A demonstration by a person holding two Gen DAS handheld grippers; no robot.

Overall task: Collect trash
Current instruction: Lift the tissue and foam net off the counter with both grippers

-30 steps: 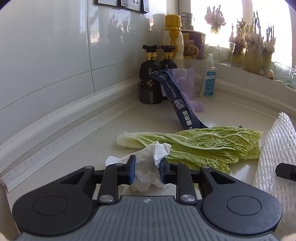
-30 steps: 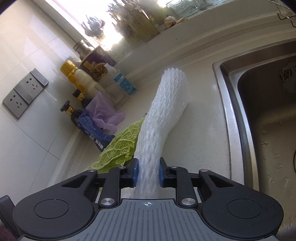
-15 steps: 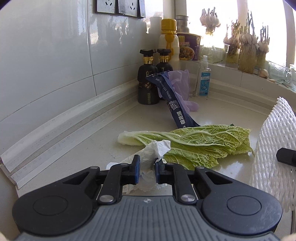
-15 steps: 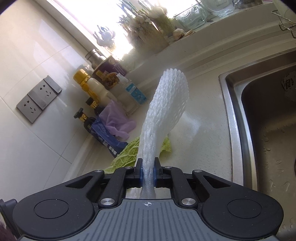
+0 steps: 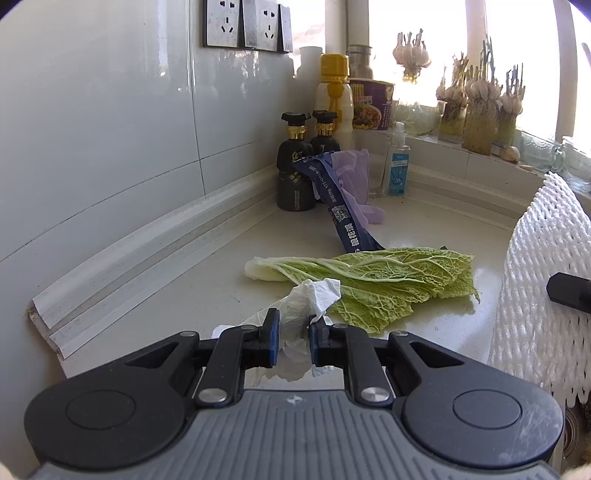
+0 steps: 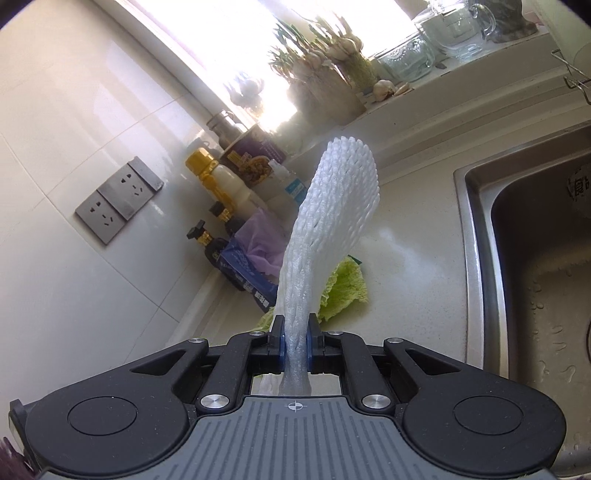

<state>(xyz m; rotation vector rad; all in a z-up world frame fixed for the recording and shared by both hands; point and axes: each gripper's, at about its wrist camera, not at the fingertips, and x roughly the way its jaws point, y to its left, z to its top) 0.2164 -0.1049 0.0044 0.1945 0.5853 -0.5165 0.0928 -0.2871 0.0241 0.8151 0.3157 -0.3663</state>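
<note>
My left gripper [image 5: 292, 325] is shut on a crumpled white tissue [image 5: 301, 308], held just above the pale counter [image 5: 207, 291]. Beyond it lies a green cabbage leaf [image 5: 376, 280]. Further back, a dark blue wrapper strip [image 5: 341, 210] and a purple plastic bag [image 5: 354, 184] lean against two black bottles [image 5: 295, 173]. My right gripper [image 6: 294, 334] is shut on a white foam fruit net [image 6: 328, 218], which stands up from the jaws above the counter. The same foam net [image 5: 539, 280] fills the right edge of the left wrist view.
A steel sink [image 6: 532, 266] lies to the right. Bottles, a yellow-capped container [image 5: 334, 96], a purple tub and a small sanitiser bottle [image 5: 397, 166] crowd the back corner. Garlic pots [image 5: 476, 118] and glassware line the window sill. Wall sockets [image 5: 247, 24] sit on the tiled wall.
Both grippers closed tighter on their items and rose from the counter. The tissue and the foam net lifted with them, and the cabbage leaf stayed where it was.
</note>
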